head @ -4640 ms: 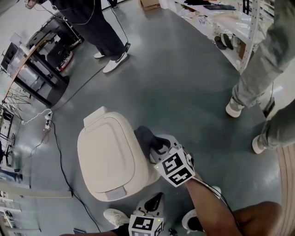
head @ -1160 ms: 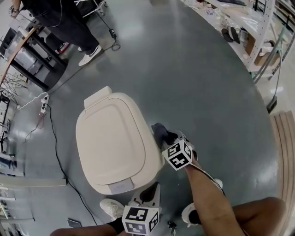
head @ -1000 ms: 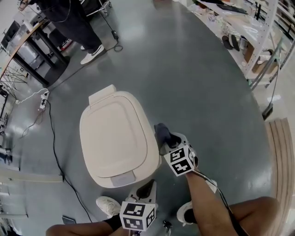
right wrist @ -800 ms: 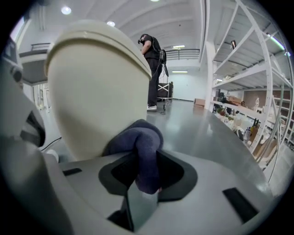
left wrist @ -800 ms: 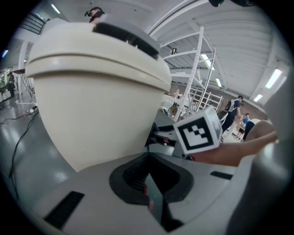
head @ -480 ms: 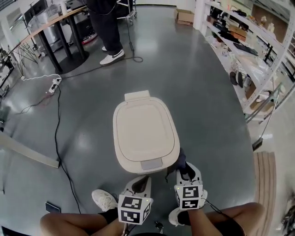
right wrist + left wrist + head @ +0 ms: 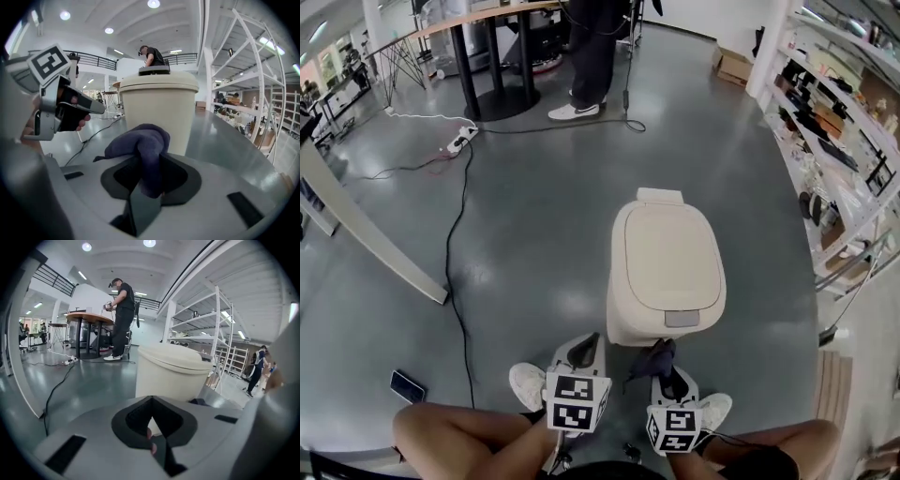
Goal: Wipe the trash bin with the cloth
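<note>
The right gripper (image 7: 147,180) was clamped on the cloth (image 7: 143,140), a dark purple bundle bunched up above the jaws, with the trash bin (image 7: 157,105) standing just beyond it. From the head view the cloth (image 7: 651,360) sat close to the near face of the trash bin (image 7: 666,258), low down by the floor. Whether the two were touching could not be told. The left gripper (image 7: 151,427) had its jaws drawn together on nothing and pointed at the bin's near-left side.

The main risk seemed to be the grip. Only a fold of the cloth was pinched, so dragging it along the wall could pull it free or roll it into a lump that wiped little. The bin looked light and stood free on the smooth grey floor. A hard sideways push might slide or tip it, since the left gripper (image 7: 584,349) was not bracing it. A black cable (image 7: 455,244) ran across the floor to the left — well apart from the bin, but a trip hazard if the person shifted that way.

The bin's lid (image 7: 671,255) was shut, so its contents were hidden. A cardboard box (image 7: 733,64) stood far off to the right — too small to tell what it held.
</note>
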The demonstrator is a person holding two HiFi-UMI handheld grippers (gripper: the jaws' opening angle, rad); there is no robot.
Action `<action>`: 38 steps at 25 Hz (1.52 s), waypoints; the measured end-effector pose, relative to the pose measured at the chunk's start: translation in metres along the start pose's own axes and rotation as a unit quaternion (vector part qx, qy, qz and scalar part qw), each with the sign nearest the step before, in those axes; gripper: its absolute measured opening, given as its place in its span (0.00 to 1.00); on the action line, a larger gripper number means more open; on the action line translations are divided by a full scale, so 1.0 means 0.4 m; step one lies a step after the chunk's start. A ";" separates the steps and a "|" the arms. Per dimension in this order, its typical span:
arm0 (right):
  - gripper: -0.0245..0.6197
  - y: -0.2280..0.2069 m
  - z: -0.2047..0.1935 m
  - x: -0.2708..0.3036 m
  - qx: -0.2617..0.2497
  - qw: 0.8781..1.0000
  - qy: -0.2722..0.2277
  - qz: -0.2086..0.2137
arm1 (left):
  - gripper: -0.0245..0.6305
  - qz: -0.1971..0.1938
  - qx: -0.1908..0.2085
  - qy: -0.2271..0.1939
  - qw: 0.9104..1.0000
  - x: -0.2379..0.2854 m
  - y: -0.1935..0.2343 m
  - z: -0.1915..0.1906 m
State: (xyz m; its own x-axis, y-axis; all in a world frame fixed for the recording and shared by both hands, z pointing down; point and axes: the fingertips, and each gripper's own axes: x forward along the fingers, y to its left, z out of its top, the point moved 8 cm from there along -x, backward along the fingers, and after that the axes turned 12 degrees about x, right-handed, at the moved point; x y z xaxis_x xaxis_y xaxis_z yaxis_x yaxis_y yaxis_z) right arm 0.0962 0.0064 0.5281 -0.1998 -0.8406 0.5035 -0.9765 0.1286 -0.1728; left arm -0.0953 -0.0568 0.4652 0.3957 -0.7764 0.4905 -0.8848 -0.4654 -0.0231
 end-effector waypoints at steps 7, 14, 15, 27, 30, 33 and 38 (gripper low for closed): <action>0.20 0.191 -0.010 0.024 0.063 0.996 0.019 0.058 | 0.04 0.036 0.000 -0.032 0.999 -0.083 0.109 0.000; 0.20 0.300 0.076 0.077 0.111 0.991 -0.047 0.063 | 0.04 0.057 0.013 -0.047 0.997 -0.108 0.195 -0.016; 0.20 0.309 0.096 0.084 0.119 0.989 -0.059 0.063 | 0.04 0.057 0.009 -0.050 0.997 -0.109 0.205 -0.017; 0.20 0.362 0.191 0.157 0.177 0.976 -0.119 0.039 | 0.04 0.029 -0.024 -0.071 0.997 -0.093 0.262 -0.004; 0.20 0.353 0.161 0.184 0.188 0.976 -0.104 0.026 | 0.04 0.021 -0.048 -0.057 0.997 -0.078 0.265 -0.026; 0.20 0.345 0.125 0.215 0.197 0.976 -0.090 0.013 | 0.04 0.017 -0.057 -0.046 0.997 -0.070 0.270 -0.044; 0.20 0.340 0.048 0.291 0.199 0.979 -0.049 -0.005 | 0.04 0.027 -0.061 -0.026 0.997 -0.055 0.291 -0.082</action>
State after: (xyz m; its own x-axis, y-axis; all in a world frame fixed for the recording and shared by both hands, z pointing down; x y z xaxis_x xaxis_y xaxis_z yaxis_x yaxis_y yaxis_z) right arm -0.0584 -0.0843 0.5470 -0.1625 -0.8899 0.4262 -0.8662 -0.0782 -0.4935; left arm -0.2150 -0.0802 0.4802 0.3557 -0.8218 0.4451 -0.9274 -0.3692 0.0595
